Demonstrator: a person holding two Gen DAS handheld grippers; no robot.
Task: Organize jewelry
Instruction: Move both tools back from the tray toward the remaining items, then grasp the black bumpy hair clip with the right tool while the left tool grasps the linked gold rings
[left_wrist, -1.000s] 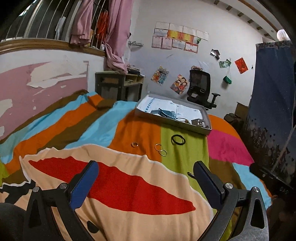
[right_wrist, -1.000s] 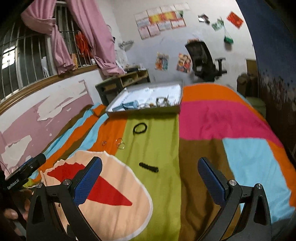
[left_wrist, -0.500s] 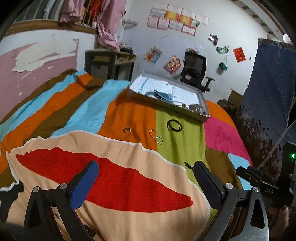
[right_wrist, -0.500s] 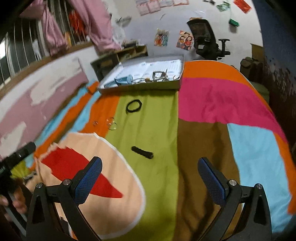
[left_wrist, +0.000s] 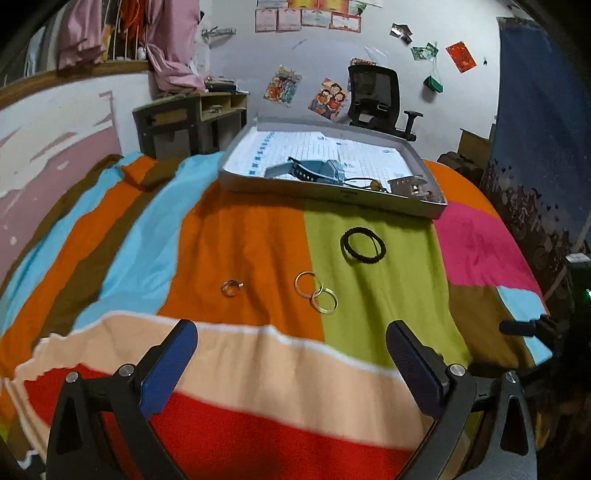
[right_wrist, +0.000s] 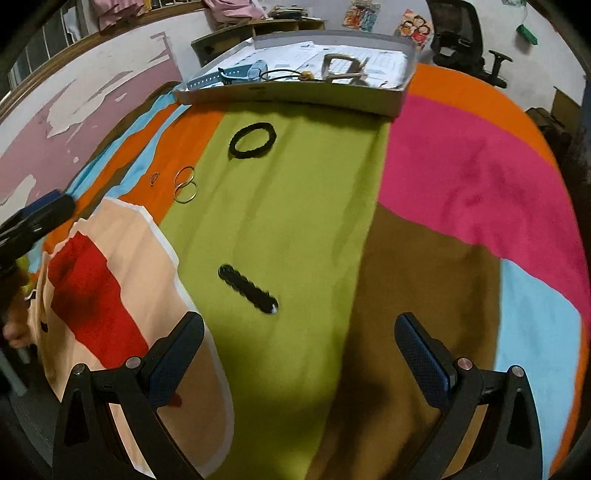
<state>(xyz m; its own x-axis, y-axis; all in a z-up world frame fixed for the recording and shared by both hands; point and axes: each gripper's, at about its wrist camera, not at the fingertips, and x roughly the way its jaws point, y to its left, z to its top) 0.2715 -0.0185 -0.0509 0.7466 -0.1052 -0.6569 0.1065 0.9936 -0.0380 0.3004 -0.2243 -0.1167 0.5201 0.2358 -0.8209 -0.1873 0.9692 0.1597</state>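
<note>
A shallow grey tray (left_wrist: 332, 194) (right_wrist: 288, 96) sits far back on the striped bedspread, holding a blue watch (left_wrist: 314, 170) (right_wrist: 236, 74), a thin cord with a bead and a metal piece. In front of it lie a black hair band (left_wrist: 364, 240) (right_wrist: 253, 140), two gold hoops (left_wrist: 316, 291) (right_wrist: 185, 184) and a small ring (left_wrist: 232, 287) (right_wrist: 154, 178). A black wavy hair clip (right_wrist: 247, 289) lies on the green stripe just ahead of my right gripper (right_wrist: 299, 343), which is open. My left gripper (left_wrist: 291, 350) is open too, short of the hoops.
A colourful blanket (left_wrist: 258, 240) covers the bed. A wooden desk (left_wrist: 192, 122) and a black office chair (left_wrist: 376, 96) stand beyond the tray by the white wall. Pink curtains (left_wrist: 173, 55) hang at the upper left. A dark blue cloth (left_wrist: 535, 129) hangs at the right.
Both grippers have moved forward and tipped down toward the bed. The hoops and ring are nearer the left gripper; the black clip is nearer the right one. Both stay open.
</note>
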